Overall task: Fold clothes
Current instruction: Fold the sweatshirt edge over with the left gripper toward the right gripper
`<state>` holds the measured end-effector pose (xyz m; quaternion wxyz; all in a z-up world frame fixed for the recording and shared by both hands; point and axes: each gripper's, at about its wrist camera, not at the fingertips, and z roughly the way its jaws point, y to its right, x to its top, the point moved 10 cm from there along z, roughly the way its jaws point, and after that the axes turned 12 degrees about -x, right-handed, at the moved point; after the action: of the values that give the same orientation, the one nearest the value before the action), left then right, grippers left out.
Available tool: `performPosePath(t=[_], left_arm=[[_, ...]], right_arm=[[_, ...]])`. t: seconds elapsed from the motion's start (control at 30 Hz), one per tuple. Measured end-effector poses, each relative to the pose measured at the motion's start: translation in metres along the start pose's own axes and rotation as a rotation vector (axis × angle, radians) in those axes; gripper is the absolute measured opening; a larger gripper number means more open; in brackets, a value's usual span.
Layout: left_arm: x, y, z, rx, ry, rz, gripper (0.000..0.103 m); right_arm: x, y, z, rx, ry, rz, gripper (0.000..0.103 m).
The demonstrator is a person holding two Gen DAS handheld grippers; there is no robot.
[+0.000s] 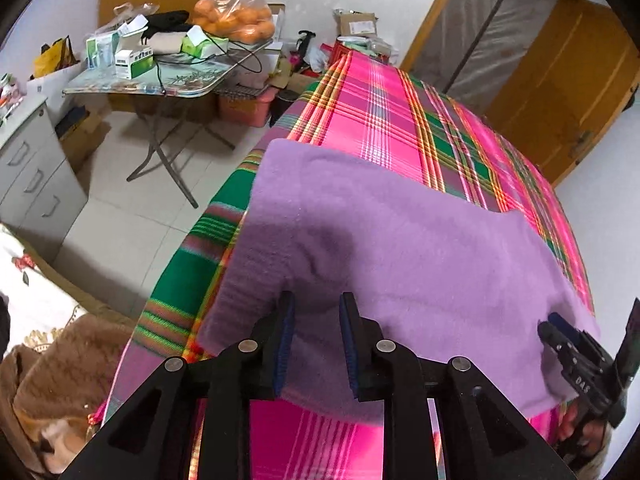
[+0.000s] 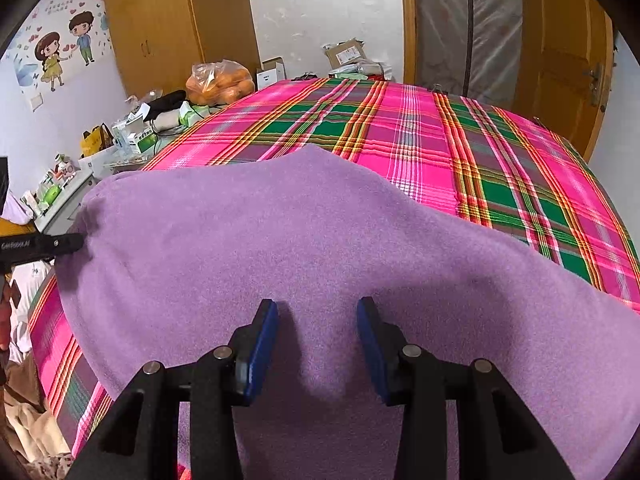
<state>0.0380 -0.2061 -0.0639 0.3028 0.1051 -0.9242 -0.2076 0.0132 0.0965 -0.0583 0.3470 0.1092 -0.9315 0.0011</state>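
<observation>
Purple garment (image 2: 280, 248) lies on the plaid bedsheet (image 2: 460, 152), already folded into a rough block, edges uneven. Left gripper (image 1: 316, 320) and right gripper (image 2: 318, 320) both hover over its near edge, jaws spread, pinching nothing. Probably left: another fold or tidying.

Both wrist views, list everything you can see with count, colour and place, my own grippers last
Fuzzy purple garment: one, lilac, spread on the bed's near side.
Plaid bed cover: one, pink, green and yellow, under the garment.
Folding table: one, glass-topped, cluttered, left of the bed.
Clear bag of oranges: one, orange, on the table.
Green-and-white boxes: several, on the table.
Grey drawer cabinet: one, far left.
Wooden door: one, brown, right.
Cartoon couple wall sticker: one, left wall.
Left gripper: black, blue pads, open over the garment's edge.
Right gripper: black, blue pads, open over the garment.
</observation>
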Motion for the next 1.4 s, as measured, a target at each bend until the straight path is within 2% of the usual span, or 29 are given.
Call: performPosePath(t=[0.37,0.5,0.57,0.63,0.7,0.8,0.97,1.23,1.4], left_arm=[[-0.011,-0.004,-0.007,-0.031,0.017,-0.023,0.023],[-0.012,-0.006,-0.007,-0.053,0.019,-0.026,0.023],[-0.013,-0.006,-0.008,-0.063,0.023,-0.027,0.023],[-0.014,-0.006,-0.01,-0.073,0.027,-0.031,0.023],[-0.016,-0.007,-0.012,-0.084,0.031,-0.037,0.023],[-0.019,-0.008,-0.015,-0.101,0.036,-0.048,0.023],[-0.019,-0.01,-0.021,-0.131,0.05,-0.07,0.023],[-0.016,-0.02,-0.038,-0.212,0.126,-0.171,0.021],[-0.012,-0.04,-0.051,-0.154,0.174,-0.237,0.024]], right_arm=[[0.002,-0.008,-0.003,-0.059,0.004,-0.029,0.042],[0.012,-0.042,-0.014,0.012,0.041,-0.077,0.042],[0.015,-0.068,-0.017,0.057,0.057,-0.134,0.042],[0.009,-0.097,-0.012,0.083,0.038,-0.21,0.042],[0.001,-0.117,-0.01,0.088,0.032,-0.26,0.042],[-0.005,-0.142,-0.017,0.073,0.075,-0.341,0.043],[-0.013,-0.19,-0.03,0.192,0.09,-0.438,0.042],[-0.003,-0.235,-0.022,0.248,0.084,-0.471,0.045],[-0.005,-0.27,-0.032,0.362,0.099,-0.512,0.045]])
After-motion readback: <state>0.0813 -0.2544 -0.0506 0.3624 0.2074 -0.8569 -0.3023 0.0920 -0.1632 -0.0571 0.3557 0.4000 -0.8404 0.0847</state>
